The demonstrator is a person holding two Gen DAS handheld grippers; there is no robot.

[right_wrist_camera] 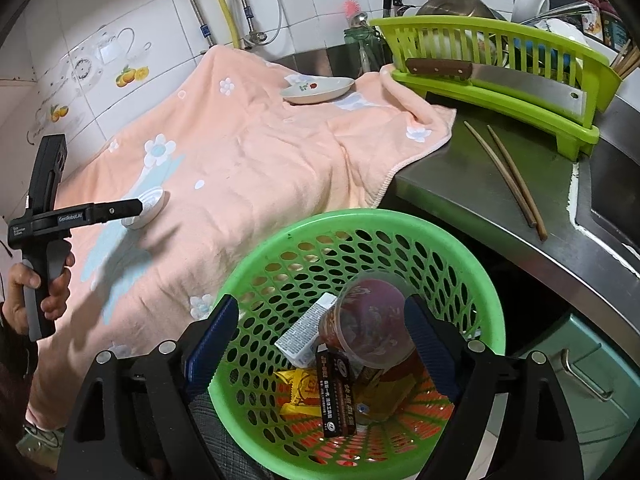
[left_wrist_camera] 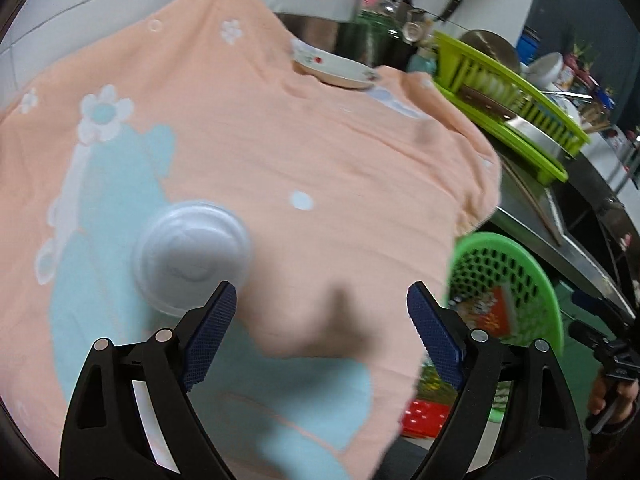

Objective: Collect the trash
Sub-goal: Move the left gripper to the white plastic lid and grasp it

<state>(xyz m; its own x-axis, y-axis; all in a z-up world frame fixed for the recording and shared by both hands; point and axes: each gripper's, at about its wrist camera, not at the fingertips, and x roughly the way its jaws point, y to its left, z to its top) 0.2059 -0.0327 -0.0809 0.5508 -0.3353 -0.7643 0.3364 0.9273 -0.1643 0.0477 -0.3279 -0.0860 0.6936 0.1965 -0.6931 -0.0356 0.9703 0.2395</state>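
Note:
A clear plastic lid (left_wrist_camera: 192,254) lies on the peach towel (left_wrist_camera: 280,140); it also shows in the right wrist view (right_wrist_camera: 146,210). My left gripper (left_wrist_camera: 322,320) is open, its left fingertip touching the lid's near edge. It also shows in the right wrist view (right_wrist_camera: 136,210), at the lid. The green trash basket (right_wrist_camera: 460,252) holds a clear plastic cup (right_wrist_camera: 372,320), a white carton (right_wrist_camera: 306,330) and wrappers. My right gripper (right_wrist_camera: 322,332) is open above the basket, its jaws either side of the cup, not closed on it. The basket also shows in the left wrist view (left_wrist_camera: 516,284).
A white dish (right_wrist_camera: 318,90) sits at the towel's far end. A green dish rack (right_wrist_camera: 496,76) with a cleaver (right_wrist_camera: 500,80) stands on the steel counter (right_wrist_camera: 460,184). Chopsticks (right_wrist_camera: 508,176) lie beside it. The sink is at the right edge.

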